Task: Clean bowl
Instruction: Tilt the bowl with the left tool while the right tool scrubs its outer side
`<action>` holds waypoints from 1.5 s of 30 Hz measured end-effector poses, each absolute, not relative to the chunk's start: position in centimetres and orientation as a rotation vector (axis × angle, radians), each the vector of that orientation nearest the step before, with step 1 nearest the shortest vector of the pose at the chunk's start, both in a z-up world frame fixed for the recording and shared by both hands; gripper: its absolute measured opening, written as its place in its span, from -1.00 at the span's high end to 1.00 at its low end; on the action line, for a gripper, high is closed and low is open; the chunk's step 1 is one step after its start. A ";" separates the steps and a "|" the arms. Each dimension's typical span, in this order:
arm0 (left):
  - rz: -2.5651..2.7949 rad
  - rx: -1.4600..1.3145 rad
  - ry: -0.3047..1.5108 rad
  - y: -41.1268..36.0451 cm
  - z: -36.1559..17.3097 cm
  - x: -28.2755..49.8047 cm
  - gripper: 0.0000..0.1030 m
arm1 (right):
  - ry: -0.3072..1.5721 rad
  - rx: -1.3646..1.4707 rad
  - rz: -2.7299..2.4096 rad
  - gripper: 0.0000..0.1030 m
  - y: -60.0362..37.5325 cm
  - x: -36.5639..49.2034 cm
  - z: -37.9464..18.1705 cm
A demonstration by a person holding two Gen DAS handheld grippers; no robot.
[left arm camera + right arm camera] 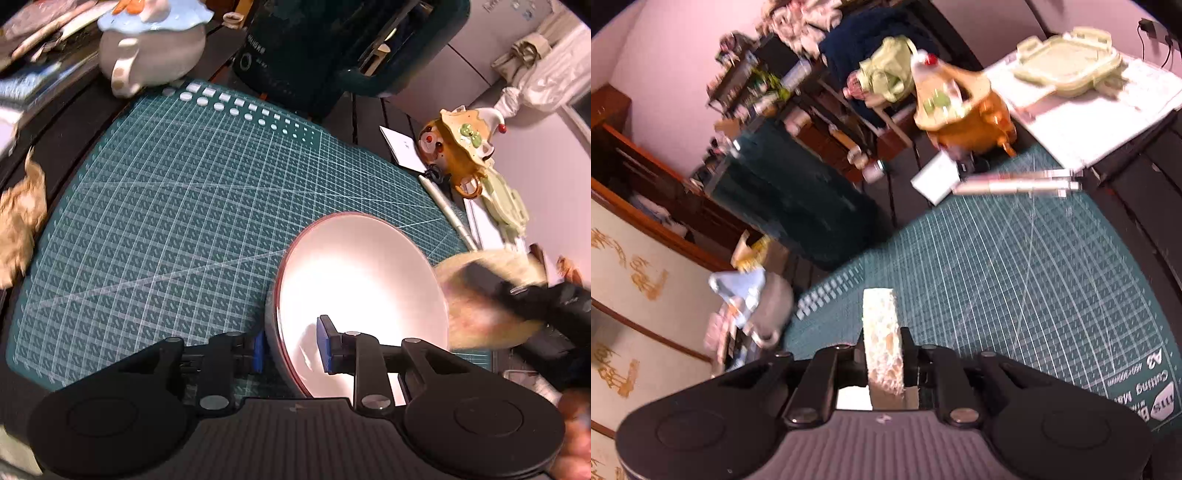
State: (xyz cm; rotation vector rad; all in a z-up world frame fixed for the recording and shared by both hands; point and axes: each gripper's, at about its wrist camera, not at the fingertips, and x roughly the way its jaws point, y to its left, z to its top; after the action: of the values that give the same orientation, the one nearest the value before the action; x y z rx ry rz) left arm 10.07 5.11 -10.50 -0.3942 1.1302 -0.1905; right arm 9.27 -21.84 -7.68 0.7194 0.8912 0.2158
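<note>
My left tongs [290, 349] pinch the white bowl [360, 295] by its near rim, one blue pad inside, one outside; bowl tilted on the green cutting mat [166, 221]. My right tongs [882, 354] are pressed on a pale sponge [881, 332], held edge-on. In the left view the sponge sits just right of the bowl, blurred. Orange teapot [964, 110] far ahead.

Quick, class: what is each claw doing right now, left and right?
Left claw: closed on the rim of the bowl, one pad inside, one outside.
Right claw: closed on the sponge.
</note>
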 end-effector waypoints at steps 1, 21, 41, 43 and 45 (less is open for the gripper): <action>-0.191 -0.400 1.132 5.1 -10.4 9.9 0.50 | 0.893 0.713 0.219 0.75 -21.7 9.2 -7.6; -0.197 -0.371 1.099 5.9 -9.2 9.0 0.49 | 0.877 0.706 0.220 0.76 -22.5 8.5 -6.9; -0.192 -0.368 1.115 5.2 -10.7 9.9 0.43 | 0.952 0.771 0.203 0.76 -22.3 8.5 -8.5; -0.193 -0.374 1.115 5.3 -10.8 9.9 0.43 | 0.921 0.794 0.214 0.76 -22.8 8.4 -7.9; -0.193 -0.371 1.116 5.3 -10.8 9.9 0.43 | 0.861 0.797 0.229 0.76 -23.1 8.1 -6.7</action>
State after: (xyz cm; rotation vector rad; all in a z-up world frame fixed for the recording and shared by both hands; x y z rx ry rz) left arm 9.92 5.26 -10.75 -0.3706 1.1157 -0.1929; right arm 8.11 -23.13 -6.75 0.7968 0.8610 0.2290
